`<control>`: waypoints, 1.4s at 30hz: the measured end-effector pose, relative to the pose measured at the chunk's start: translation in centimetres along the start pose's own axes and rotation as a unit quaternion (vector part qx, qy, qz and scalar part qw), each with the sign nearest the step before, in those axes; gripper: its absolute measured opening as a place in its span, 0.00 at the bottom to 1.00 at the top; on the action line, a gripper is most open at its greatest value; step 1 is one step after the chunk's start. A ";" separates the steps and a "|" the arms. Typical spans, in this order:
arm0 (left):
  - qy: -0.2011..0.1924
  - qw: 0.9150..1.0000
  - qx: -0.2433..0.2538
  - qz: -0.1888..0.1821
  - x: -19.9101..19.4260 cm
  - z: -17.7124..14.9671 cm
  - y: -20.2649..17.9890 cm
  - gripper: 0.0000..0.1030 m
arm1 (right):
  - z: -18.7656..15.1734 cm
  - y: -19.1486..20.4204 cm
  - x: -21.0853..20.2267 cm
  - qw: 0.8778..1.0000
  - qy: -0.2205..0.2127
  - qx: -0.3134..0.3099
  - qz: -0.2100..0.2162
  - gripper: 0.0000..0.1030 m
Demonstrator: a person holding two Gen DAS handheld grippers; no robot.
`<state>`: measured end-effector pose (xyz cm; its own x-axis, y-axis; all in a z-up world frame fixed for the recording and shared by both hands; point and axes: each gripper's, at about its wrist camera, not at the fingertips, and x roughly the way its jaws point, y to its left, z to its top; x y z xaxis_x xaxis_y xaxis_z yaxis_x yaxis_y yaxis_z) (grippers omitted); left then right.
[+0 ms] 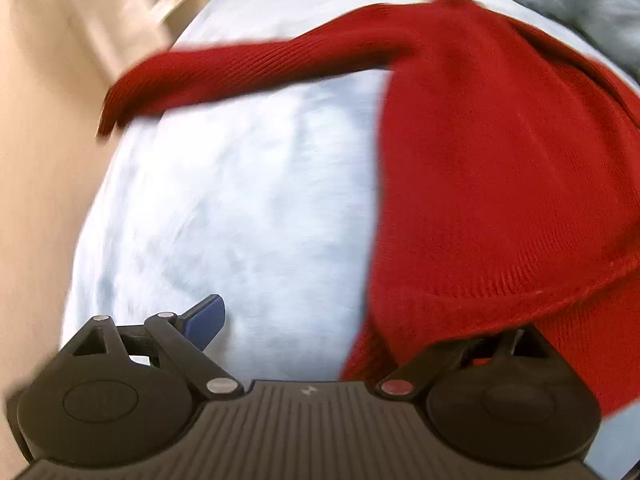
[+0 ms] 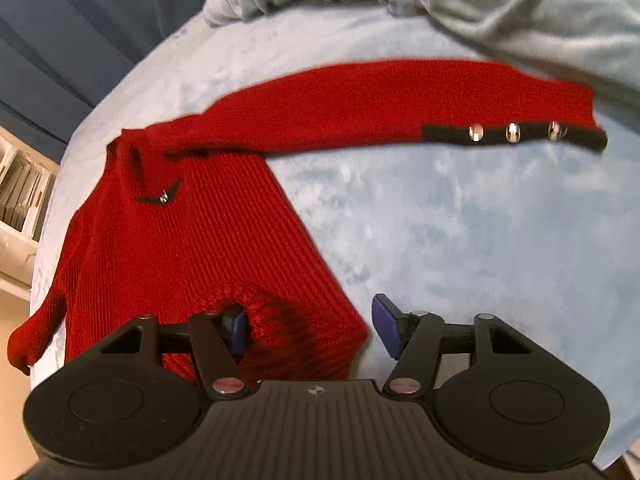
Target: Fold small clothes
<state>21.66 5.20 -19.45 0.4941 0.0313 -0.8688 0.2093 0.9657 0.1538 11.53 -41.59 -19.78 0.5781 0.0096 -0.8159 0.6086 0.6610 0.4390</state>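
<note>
One red knit sweater (image 2: 192, 248) lies flat on pale blue bed cover (image 2: 440, 240), both sleeves spread outward. Right tool (image 2: 310, 330) open, hem corner between its blue pads, not pinched. Left tool (image 1: 340, 328) spread wide beside sweater's edge, gripping nothing. Grey blanket (image 2: 520, 12) bunched beyond.

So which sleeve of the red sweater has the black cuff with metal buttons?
The sleeve stretched out to the right in the right wrist view; the other sleeve hangs off the bed edge, plain red.
</note>
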 end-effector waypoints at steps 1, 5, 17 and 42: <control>0.009 1.000 -0.023 -0.008 0.2 0.4 0.7 0.92 | -0.2 -0.1 0.5 1.000 0.017 0.004 -0.008 0.73; 0.012 1.000 -0.004 0.010 0.5 1.3 -0.5 0.92 | -1.9 -0.9 2.3 0.996 0.093 0.016 0.003 0.75; 0.031 0.999 -0.009 0.026 0.4 0.9 -0.5 0.92 | -7.7 -1.7 -1.0 0.994 0.082 -0.067 0.023 0.33; -0.001 0.997 0.068 0.021 -6.9 -6.8 0.1 0.04 | -13.6 0.1 -7.9 0.957 0.062 -0.275 -0.072 0.06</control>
<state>12.52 6.82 -16.67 0.5061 0.0707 -0.8596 0.3005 0.9197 0.2526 -0.36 -31.38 -18.46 0.4206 -0.0444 -0.9062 0.2786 0.9569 0.0824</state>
